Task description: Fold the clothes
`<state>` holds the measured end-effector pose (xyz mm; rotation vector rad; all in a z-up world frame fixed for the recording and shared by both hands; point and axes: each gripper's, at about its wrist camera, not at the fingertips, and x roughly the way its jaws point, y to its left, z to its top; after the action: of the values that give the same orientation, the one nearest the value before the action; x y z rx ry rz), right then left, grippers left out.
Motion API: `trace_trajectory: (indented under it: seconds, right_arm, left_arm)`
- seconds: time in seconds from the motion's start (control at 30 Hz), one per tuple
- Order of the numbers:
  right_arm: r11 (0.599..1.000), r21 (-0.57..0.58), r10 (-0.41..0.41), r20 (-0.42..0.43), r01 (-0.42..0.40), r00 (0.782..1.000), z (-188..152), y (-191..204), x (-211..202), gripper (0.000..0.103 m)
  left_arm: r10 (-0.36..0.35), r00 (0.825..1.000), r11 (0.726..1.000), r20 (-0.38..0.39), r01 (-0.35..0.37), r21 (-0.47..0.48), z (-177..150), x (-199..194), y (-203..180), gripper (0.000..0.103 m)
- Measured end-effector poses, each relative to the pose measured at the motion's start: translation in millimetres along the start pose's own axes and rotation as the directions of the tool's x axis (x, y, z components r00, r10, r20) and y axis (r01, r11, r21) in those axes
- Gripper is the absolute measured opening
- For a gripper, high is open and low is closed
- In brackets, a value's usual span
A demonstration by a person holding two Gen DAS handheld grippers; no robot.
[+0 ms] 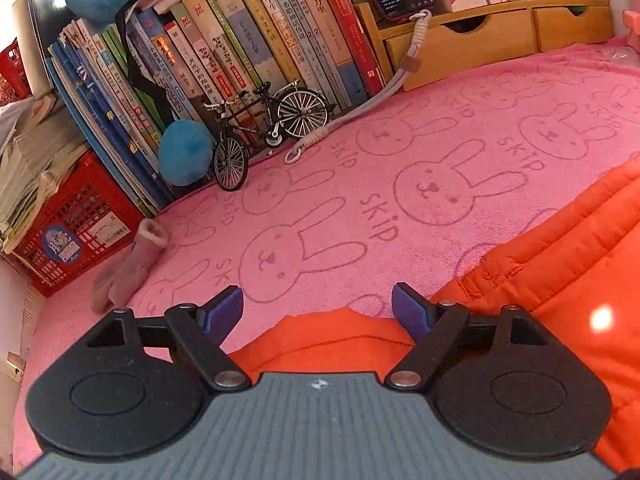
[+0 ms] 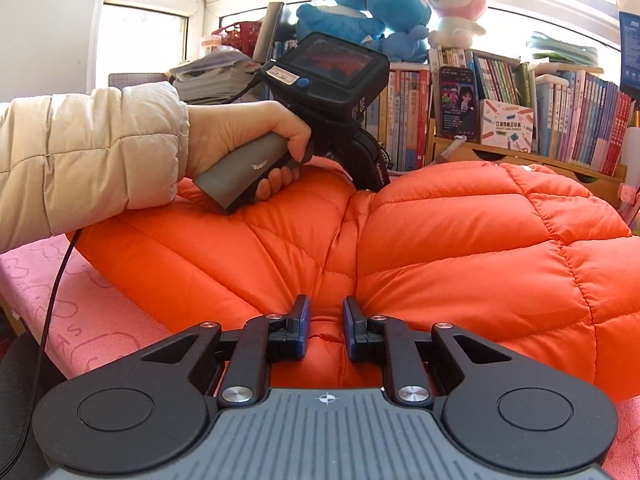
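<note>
The right gripper (image 2: 324, 328) stands with its fingers part closed, a narrow gap between the blue pads (image 2: 304, 330); orange fabric fills that gap, though whether the pads actually pinch it is hard to tell. The left gripper (image 1: 318, 312) is wide open above an edge of the jacket (image 2: 460, 248), its pads touching nothing. The left hand (image 2: 236, 140) holds that gripper over the far side of the jacket. The jacket, orange and quilted, lies puffed on the pink towel (image 1: 360, 184) covering the counter, its long axis seemingly running left to right across the right wrist view. Near the counter's back edge stand books (image 1: 224, 56), a toy bicycle (image 1: 264, 128) and a wooden drawer unit (image 1: 480, 44).
</note>
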<state>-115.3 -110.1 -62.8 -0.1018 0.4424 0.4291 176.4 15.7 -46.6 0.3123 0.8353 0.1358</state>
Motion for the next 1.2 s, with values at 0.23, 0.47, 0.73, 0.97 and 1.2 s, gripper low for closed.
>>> trace_trajectory:
  seconds: [0.23,0.47,0.73,0.97,1.2]
  right_arm:
    - [0.999,0.026,0.029,0.007,-0.029,1.0,-2,-6,-2,0.02]
    - [0.996,0.064,0.063,0.03,-0.065,0.998,-4,-13,-7,0.022]
    - [0.986,0.136,0.077,0.14,-0.096,0.987,-1,-29,-45,0.061]
    - [0.937,0.343,-0.124,0.133,0.072,0.983,-17,-87,-83,0.066]
    - [0.793,0.597,-0.178,0.036,0.122,0.983,-50,-135,-96,0.066]
  left_arm:
    - [-0.06,0.997,0.996,0.052,0.063,-0.066,-7,-44,25,0.08]
    - [-0.109,0.963,0.993,0.247,0.119,-0.025,-59,-139,31,0.08]
    - [-0.115,0.949,0.992,0.292,0.126,-0.018,-99,-168,13,0.08]
    - [-0.14,0.947,0.989,0.289,0.121,0.083,-115,-163,-18,0.083]
    - [-0.132,0.948,0.991,0.291,0.117,0.068,-123,-154,-23,0.085]
